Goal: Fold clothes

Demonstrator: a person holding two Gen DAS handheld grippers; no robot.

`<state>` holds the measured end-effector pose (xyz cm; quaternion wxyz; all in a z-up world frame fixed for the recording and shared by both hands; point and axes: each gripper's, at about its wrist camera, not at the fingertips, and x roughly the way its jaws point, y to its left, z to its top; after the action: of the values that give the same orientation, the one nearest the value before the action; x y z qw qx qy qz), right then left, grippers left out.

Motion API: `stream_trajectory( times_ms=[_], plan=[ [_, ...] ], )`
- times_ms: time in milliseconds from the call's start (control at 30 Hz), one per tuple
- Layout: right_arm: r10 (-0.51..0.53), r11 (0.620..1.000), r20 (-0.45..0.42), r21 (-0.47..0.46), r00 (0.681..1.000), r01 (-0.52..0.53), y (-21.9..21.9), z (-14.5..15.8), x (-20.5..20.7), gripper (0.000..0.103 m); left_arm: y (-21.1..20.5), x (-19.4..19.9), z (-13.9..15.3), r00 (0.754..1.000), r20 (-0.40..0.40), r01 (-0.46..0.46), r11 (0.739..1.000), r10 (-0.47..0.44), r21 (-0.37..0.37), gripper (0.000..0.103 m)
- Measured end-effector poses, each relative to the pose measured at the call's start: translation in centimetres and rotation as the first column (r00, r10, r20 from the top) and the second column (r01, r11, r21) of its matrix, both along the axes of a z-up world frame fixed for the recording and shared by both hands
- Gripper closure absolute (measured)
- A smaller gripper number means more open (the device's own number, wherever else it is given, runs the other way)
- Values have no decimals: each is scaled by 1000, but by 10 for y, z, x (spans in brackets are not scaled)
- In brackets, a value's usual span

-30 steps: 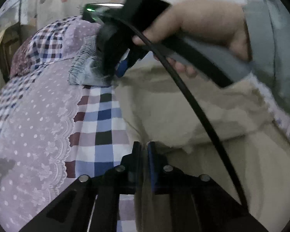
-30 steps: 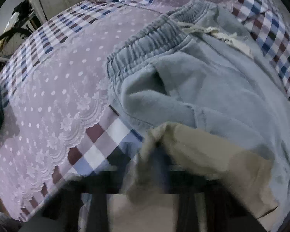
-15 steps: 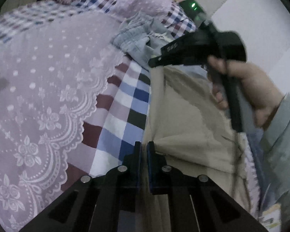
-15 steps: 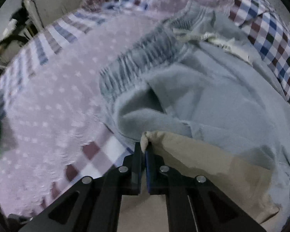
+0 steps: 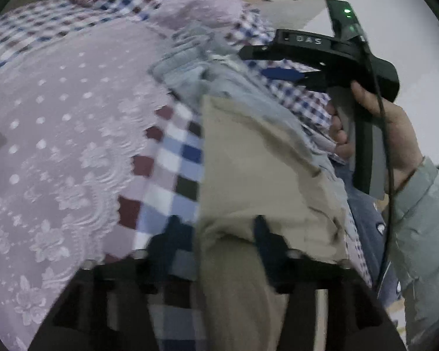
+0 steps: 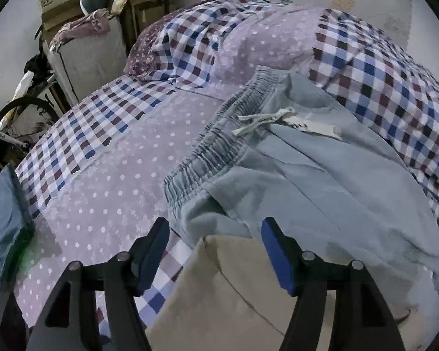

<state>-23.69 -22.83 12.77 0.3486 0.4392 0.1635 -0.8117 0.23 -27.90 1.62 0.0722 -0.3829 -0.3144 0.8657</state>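
1. Beige garment (image 5: 248,169) spread flat on the bed (image 5: 58,122), over the checked strip of the bedcover (lilac lace panel to one side).
2. Far edge of it lying on the lower part of the grey-blue trousers (image 6: 322,181), visible in both views.
3. Grey-blue trousers further up the bed, elastic waistband and pale drawstring (image 6: 266,120) towards the pillow (image 6: 248,38).
4. Left gripper (image 5: 216,234) low over the near edge of the beige garment, blurred; jaws spread apart, fabric lying between and under them, no grip on it that can be made out.
5. Right gripper (image 6: 215,239) released, fingers wide, poised just over the garment's far corner where beige meets grey-blue.
6. From the left wrist view: right gripper (image 5: 281,73) raised above the cloth, held by a hand (image 5: 380,128) with a grey-green sleeve (image 5: 421,234), cable trailing down.
7. Cardboard boxes (image 6: 85,44) and a bicycle wheel (image 6: 23,111) beside the bed, at the wall.
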Motion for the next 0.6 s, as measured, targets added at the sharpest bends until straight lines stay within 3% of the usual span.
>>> stream_trajectory(
  times_ms=[167,267,467,533,600],
  plan=[
    [-54,996,51,-69,997,58,45,15,14,34,18,-22,1,999,13,42,978,-40,-202,45],
    [-79,991,59,-103,995,85,86,28,31,34,21,-26,-4,999,34,50,967,-43,-251,51],
    [-156,970,69,-180,985,166,181,60,74,33,43,-30,6,995,4,94,895,-103,-436,67],
    [-200,956,71,-203,977,210,217,68,91,32,51,-33,-1,991,39,131,871,-128,-473,77],
    [-258,936,77,-225,963,269,261,76,111,32,56,-34,-3,989,50,144,850,-138,-506,79]
  ],
)
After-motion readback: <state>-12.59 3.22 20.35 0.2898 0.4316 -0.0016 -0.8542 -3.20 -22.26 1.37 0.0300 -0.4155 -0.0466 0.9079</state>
